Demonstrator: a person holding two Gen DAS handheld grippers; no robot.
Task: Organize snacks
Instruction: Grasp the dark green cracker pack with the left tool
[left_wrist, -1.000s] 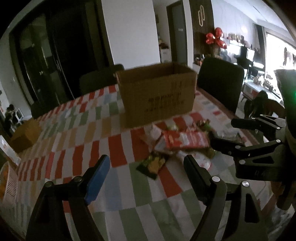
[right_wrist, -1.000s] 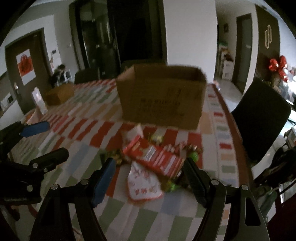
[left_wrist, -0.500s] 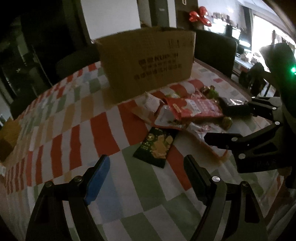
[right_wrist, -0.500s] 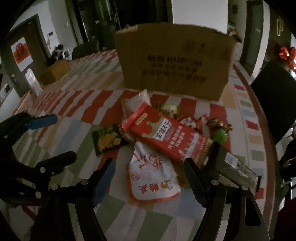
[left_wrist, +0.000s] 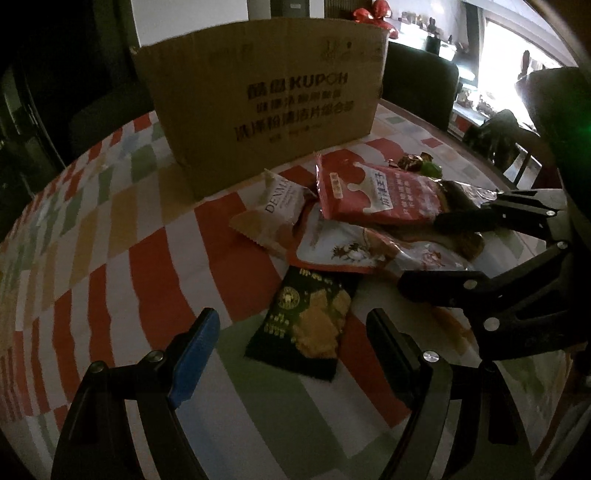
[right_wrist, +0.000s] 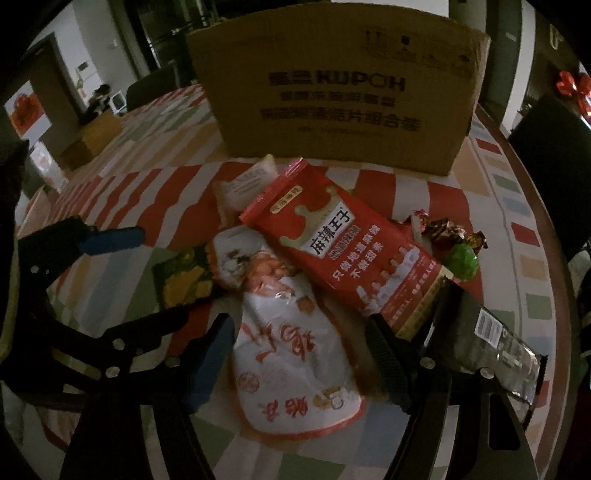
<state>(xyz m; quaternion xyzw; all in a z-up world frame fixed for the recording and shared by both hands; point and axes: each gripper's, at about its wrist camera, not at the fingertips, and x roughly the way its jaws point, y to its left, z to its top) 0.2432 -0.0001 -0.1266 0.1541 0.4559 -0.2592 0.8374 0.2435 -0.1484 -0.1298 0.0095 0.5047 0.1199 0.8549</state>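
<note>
Both hand-held grippers are closing in on the snack pile in front of the cardboard box (left_wrist: 266, 107), so picking looks about to start. The left hand-held gripper (left_wrist: 291, 336) is gaping, empty, over one green packet (left_wrist: 310, 321); the right hand-held gripper (right_wrist: 299, 347), equally wide and empty, is straddling one white pouch (right_wrist: 291, 332). One red bag (right_wrist: 340, 251) is lying across the pile on the counter (left_wrist: 122, 236).

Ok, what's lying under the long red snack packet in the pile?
The red packet rests across a white pouch and the beige Denmark packet; its lower end overlaps a dark wrapped bar. Anything directly beneath its middle is covered.
</note>
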